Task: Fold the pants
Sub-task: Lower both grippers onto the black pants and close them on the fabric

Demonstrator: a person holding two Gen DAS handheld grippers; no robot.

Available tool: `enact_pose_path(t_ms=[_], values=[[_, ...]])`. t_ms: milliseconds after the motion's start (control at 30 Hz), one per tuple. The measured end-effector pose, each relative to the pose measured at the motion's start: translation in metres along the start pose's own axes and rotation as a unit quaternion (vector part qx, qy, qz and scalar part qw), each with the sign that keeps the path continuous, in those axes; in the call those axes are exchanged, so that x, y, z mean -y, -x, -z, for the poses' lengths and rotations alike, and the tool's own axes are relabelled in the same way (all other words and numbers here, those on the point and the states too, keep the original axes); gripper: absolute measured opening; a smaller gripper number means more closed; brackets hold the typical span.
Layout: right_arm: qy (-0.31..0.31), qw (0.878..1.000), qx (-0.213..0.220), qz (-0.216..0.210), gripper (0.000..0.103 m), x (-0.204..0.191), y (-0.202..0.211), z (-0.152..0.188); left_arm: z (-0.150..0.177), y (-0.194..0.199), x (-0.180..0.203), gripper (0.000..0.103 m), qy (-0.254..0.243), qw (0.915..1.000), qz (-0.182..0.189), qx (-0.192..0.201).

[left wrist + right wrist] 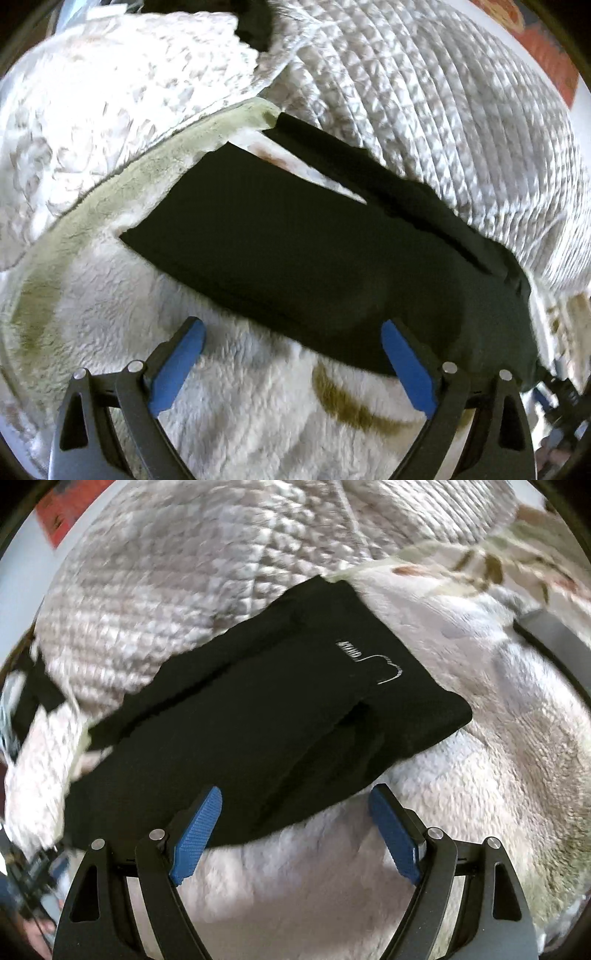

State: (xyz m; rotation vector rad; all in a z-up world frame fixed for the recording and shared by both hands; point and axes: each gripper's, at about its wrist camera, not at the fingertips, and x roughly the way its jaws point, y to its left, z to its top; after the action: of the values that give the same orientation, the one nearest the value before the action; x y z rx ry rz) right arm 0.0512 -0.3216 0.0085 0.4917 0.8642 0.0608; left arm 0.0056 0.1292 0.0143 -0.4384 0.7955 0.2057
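Black folded pants (314,251) on fleece blanket (240,406), just ahead of both grippers' wide-spread, empty blue fingers (195,834).

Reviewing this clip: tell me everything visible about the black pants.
The black pants look like soft matte knit, folded into a flat, long stack of layers with stepped edges. A small white outline logo sits near one end. They lie on a fluffy white blanket, their far edge against a grey quilted cover. Both open grippers are near the pants; neither grips them.

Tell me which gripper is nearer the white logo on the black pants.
Right. The right gripper is open at the pants' near edge, the white logo just ahead. The left gripper shows no logo in its view.
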Motion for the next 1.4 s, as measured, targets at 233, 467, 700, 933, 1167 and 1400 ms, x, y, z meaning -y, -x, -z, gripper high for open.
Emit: enact_pose_path(t_ms=[233, 467, 700, 933, 1167, 1400], values=[[-0.062, 0.997, 0.027, -0.030, 0.078, 0.019, -0.011, -0.023, -0.016, -0.014, -0.007, 0.094, 0.032, 0.9991, 0.014, 0.022], [-0.100, 0.994, 0.036, -0.021, 0.019, 0.040, -0.021, -0.032, -0.028, -0.024, -0.012, 0.054, 0.044, 0.9983, -0.021, 0.033], [-0.097, 0.994, 0.044, -0.037, 0.005, 0.042, -0.014, -0.032, -0.032, -0.026, -0.018, 0.005, 0.059, 0.9975, -0.028, 0.027], [-0.085, 0.993, 0.045, -0.062, 0.004, 0.035, 0.028, -0.026, -0.029, 0.011, -0.015, 0.004, 0.042, 0.9987, 0.004, 0.030], [-0.089, 0.993, 0.026, -0.074, 0.004, 0.056, 0.079, 0.007, 0.000, 0.062, -0.034, 0.004, 0.032, 0.9988, 0.016, 0.033], [-0.092, 0.995, -0.010, -0.036, 0.004, 0.082, 0.088, 0.033, 0.042, 0.067, -0.049, 0.004, 0.017, 0.9999, 0.000, 0.002]])
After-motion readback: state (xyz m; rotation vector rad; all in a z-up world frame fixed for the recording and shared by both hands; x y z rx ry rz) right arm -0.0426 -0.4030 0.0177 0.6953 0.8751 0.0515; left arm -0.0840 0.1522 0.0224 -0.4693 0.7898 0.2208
